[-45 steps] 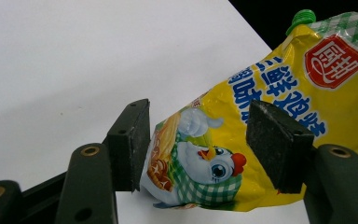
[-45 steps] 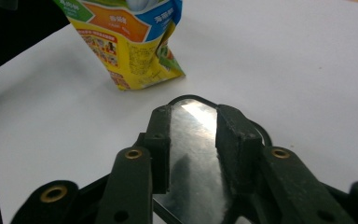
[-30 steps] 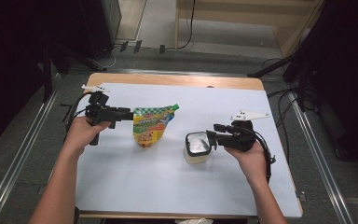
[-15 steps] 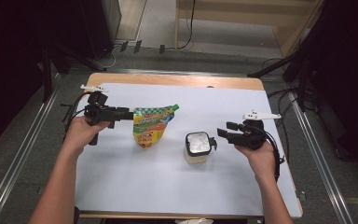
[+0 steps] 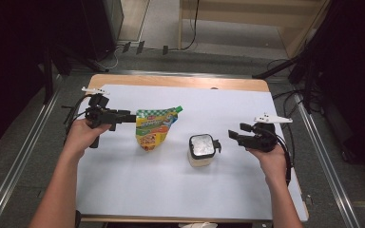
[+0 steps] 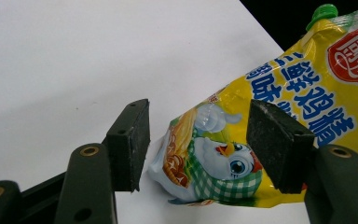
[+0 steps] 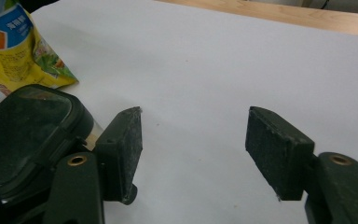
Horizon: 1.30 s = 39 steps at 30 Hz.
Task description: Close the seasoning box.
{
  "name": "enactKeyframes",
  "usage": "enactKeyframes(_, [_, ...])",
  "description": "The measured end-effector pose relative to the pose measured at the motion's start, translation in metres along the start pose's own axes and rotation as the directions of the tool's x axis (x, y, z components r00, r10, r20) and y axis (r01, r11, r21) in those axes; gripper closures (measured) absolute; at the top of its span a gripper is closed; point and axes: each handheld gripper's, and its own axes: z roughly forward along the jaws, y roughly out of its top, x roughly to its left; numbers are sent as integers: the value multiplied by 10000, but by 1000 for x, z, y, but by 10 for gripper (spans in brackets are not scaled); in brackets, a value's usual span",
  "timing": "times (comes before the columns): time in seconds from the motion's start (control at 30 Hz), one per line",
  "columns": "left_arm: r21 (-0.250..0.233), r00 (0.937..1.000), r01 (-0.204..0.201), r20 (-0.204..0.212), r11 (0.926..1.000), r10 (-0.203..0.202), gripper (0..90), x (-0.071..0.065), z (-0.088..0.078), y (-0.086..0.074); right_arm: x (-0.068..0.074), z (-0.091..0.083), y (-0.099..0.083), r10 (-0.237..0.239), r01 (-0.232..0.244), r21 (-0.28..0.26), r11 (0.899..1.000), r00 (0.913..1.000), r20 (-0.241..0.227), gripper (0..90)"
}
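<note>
A yellow and green spouted pouch (image 5: 154, 128) lies on the white table top (image 5: 138, 190), its green cap (image 6: 324, 11) at the far end. My left gripper (image 5: 129, 117) is open at the pouch's left edge. In the left gripper view the printed pouch (image 6: 242, 140) reaches between the jaws of that gripper (image 6: 200, 140), with a gap at the left pad (image 6: 133, 140). A small jar with a dark lid (image 5: 202, 149) stands right of the pouch. My right gripper (image 5: 234, 137) is just right of the jar; its jaws have just been opening, with nothing between them (image 7: 196, 149). The jar lid (image 7: 28, 126) sits beside its left jaw.
The table's wooden far edge (image 5: 180, 81) borders a grey floor with cables (image 5: 138, 47). Metal rails (image 5: 24, 156) run along both sides of the table. Dark equipment stands at the left and right. Bare white surface lies in front of the jar and pouch.
The right gripper has let go of the jar, opened, and drawn back to the right. The jar stands alone. The left gripper and the pouch have kept still.
</note>
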Motion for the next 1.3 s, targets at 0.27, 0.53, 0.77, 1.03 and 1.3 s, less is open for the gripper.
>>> enactKeyframes(0.27, [10, 10000, 28, 5, 10000, -28, 404, 3, 1, -1, -4, 3, -4, 19, -21, 99, 9999, 9998, 195, 352])
enactKeyframes(0.53, [-11, 10000, 91, -4, 10000, -91, 402, 4, 2, -2, -2, 6, -5, -92, 86, 187, 9998, 9995, 306, 345])
enactKeyframes(0.77, [-32, 9999, 106, -40, 9999, -107, 399, 5, 2, -2, -1, 7, -6, -166, 159, 237, 9996, 9994, 313, 344])
enactKeyframes(1.03, [50, 10000, 74, -48, 10000, -74, 393, 6, 4, -3, -1, 8, -6, -200, 192, 253, 9995, 9992, 348, 342])
enactKeyframes(1.3, [-246, 9999, 62, 130, 9997, -59, 342, 13, 3, -4, -3, 8, -7, -202, 191, 273, 9994, 9990, 411, 330])
